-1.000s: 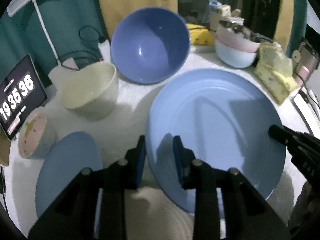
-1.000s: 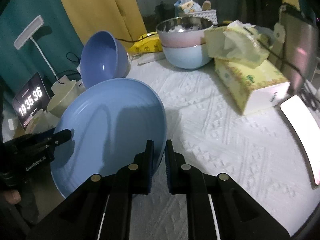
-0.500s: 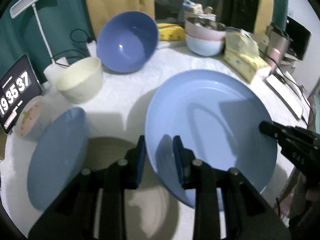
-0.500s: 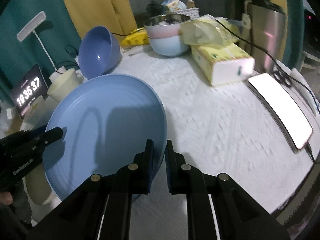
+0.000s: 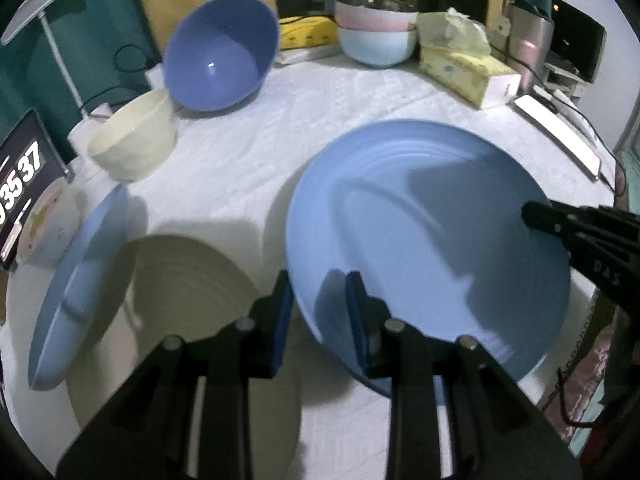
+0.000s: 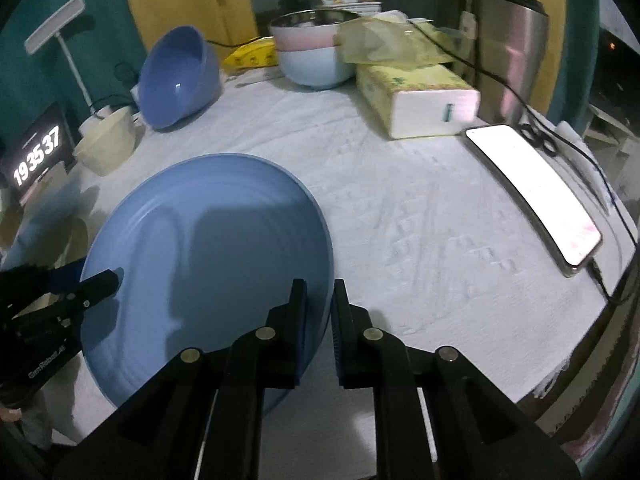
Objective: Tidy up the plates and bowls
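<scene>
You hold the blue plate (image 5: 424, 232) above the surface (image 6: 420, 216), left claw (image 5: 320, 312) and right claw (image 6: 318, 320) each clamped on opposite rims (thin grips); uneven lowering could tilt it and let it slip free.

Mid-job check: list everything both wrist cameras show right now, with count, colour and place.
large plate: 1, light blue, held at both rims
cream plate: 1, below it, left
small plate: 1, blue, left edge
big bowl: 1, violet-blue, tilted, back left
cream bowl: 1, beside it
bowl stack: 3, steel, pink, pale blue, back
tissue box: 1, yellow, back right
phone: 1, lit, right
clock: 1, left
left gripper; right gripper: black, shut on the large plate
</scene>
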A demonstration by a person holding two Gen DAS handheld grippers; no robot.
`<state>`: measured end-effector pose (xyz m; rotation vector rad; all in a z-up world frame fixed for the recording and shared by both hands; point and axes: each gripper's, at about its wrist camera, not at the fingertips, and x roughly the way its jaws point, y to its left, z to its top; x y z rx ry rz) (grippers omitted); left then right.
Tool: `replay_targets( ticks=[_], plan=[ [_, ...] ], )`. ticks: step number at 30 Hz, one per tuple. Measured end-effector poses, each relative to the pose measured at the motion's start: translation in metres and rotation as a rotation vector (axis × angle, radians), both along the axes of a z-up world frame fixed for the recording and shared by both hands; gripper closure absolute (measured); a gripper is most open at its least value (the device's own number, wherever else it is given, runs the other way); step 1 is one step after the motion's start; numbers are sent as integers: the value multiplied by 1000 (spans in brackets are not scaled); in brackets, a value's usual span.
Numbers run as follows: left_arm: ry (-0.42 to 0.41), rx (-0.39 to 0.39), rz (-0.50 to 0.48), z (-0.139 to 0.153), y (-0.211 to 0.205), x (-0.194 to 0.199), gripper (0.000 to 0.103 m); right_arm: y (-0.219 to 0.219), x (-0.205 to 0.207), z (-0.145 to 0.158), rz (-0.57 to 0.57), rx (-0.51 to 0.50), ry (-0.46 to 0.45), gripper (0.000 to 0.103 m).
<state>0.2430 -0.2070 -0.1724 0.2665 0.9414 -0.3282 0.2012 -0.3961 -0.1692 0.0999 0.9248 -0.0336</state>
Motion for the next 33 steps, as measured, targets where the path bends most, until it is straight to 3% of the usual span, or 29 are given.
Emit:
replay_targets(
  ticks=[14, 26, 33],
  plan=[
    [3, -2, 132, -5, 73, -12, 75, 67, 10, -3, 143, 7, 14, 89],
    [-3, -28, 190, -7, 87, -15, 72, 77, 18, -8, 174, 11, 16, 86],
    [6, -82, 179, 2, 87, -23, 57, 72, 14, 1, 120, -11, 6, 59]
  ],
)
